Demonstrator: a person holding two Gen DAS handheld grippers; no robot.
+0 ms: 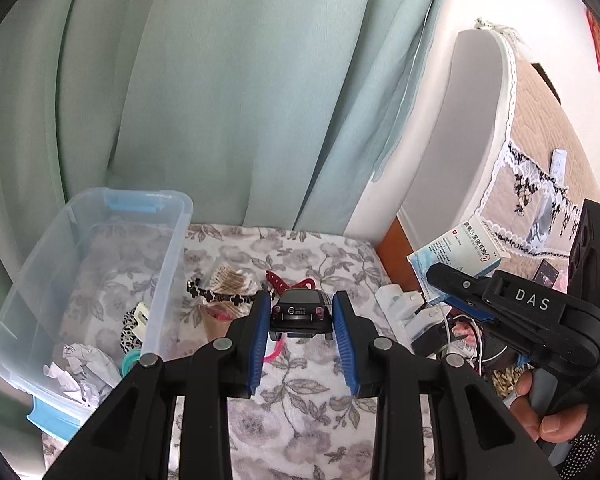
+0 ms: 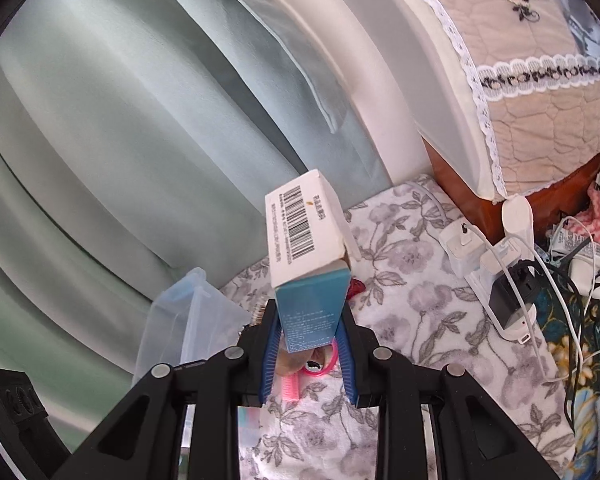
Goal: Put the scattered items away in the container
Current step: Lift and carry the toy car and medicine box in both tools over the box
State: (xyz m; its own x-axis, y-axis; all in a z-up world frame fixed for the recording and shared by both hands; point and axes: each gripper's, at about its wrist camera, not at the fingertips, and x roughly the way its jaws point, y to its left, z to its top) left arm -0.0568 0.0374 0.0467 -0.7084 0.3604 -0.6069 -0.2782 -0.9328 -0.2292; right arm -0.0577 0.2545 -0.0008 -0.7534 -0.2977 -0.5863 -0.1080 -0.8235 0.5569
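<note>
Left gripper (image 1: 302, 316): I clamp the toy car (image 1: 300, 312) | Right gripper (image 2: 309, 336): clamped on the box (image 2: 306, 248) | Both held aloft beside the bin (image 1: 168, 240) | Done: paper (image 1: 82, 372) binned | Left: bracelet (image 1: 220, 294), clip (image 1: 284, 282)

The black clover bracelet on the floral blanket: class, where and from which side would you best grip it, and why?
Grip the black clover bracelet across its narrow band at the middle, coming from above with the jaws spanning its width. It lies flat and stretched out beside the clear container, so an end grip would probably let it dangle, and the cotton swabs lie close behind it.
</note>
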